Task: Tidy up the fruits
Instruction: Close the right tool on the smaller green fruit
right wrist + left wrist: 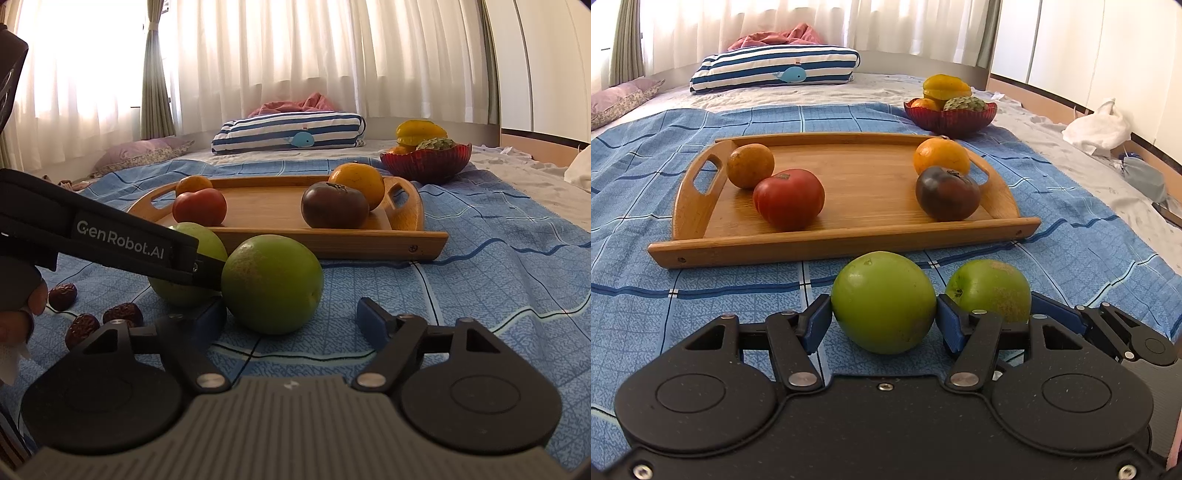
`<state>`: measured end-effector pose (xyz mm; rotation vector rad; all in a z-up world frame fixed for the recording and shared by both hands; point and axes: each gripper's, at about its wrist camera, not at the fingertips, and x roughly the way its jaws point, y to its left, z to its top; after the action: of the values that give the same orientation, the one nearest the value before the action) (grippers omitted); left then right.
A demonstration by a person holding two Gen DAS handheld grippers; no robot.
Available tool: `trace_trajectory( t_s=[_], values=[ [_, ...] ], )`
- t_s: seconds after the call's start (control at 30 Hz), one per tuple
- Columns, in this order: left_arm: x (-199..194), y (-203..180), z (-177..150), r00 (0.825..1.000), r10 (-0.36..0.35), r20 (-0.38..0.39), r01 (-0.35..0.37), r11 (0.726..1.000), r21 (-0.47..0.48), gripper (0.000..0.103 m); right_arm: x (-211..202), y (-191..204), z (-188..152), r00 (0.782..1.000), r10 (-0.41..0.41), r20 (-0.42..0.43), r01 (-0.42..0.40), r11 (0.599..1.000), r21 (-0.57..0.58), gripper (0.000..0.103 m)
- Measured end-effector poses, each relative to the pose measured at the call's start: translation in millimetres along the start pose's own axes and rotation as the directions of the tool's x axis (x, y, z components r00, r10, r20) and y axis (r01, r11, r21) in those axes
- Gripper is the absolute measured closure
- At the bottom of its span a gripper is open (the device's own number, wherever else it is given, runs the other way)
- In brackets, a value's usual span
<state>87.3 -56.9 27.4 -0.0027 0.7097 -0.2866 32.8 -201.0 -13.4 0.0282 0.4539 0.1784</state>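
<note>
Down low on the blue checked bedspread [701, 295], two green fruits were seen side by side, just in front of the wooden tray [849, 236]. The left gripper [884, 314] was closed on the left green fruit [884, 301], both blue pads [817, 321] pressed against its sides; the fruit appeared to rest on the cloth. The right gripper [291, 321] was held around the right green fruit [272, 284] with its jaws parted: one pad was tucked close against the fruit's left side, while a clear gap was noted between the fruit and the other pad, so no grip was made. Whether the near pad actually touched could not be told.

On the tray, four fruits were counted: an orange fruit [750, 165] and a red tomato [789, 198] at the left end, another orange fruit [941, 157] and a dark purple tomato [947, 192] at the right end. A red glass bowl [951, 118] heaped with fruit was set beyond the tray's right corner. Three dried red dates [122, 314] were scattered on the cloth, left of the green fruits. A striped pillow [775, 68] was noted far back.
</note>
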Motion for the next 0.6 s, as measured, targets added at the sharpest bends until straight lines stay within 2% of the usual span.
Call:
trace_trajectory(
  t_s=[0.27, 0.5, 0.6],
  values=[
    [-7, 4, -1, 1.000, 0.023, 0.010, -0.023, 1.000, 0.002, 0.044, 0, 0, 1, 1.000, 0.004, 0.002, -0.004, 1.000, -0.007, 0.029],
    [-10, 8, -2, 0.999, 0.042, 0.014, -0.042, 0.999, 0.004, 0.044, -2, 1, 3, 1.000, 0.027, -0.003, -0.027, 1.000, -0.012, 0.040],
    [-12, 8, -2, 0.999, 0.050, 0.020, -0.051, 0.999, 0.015, 0.044, -2, 3, 5, 1.000, 0.028, -0.013, -0.028, 0.999, -0.023, 0.041]
  ],
)
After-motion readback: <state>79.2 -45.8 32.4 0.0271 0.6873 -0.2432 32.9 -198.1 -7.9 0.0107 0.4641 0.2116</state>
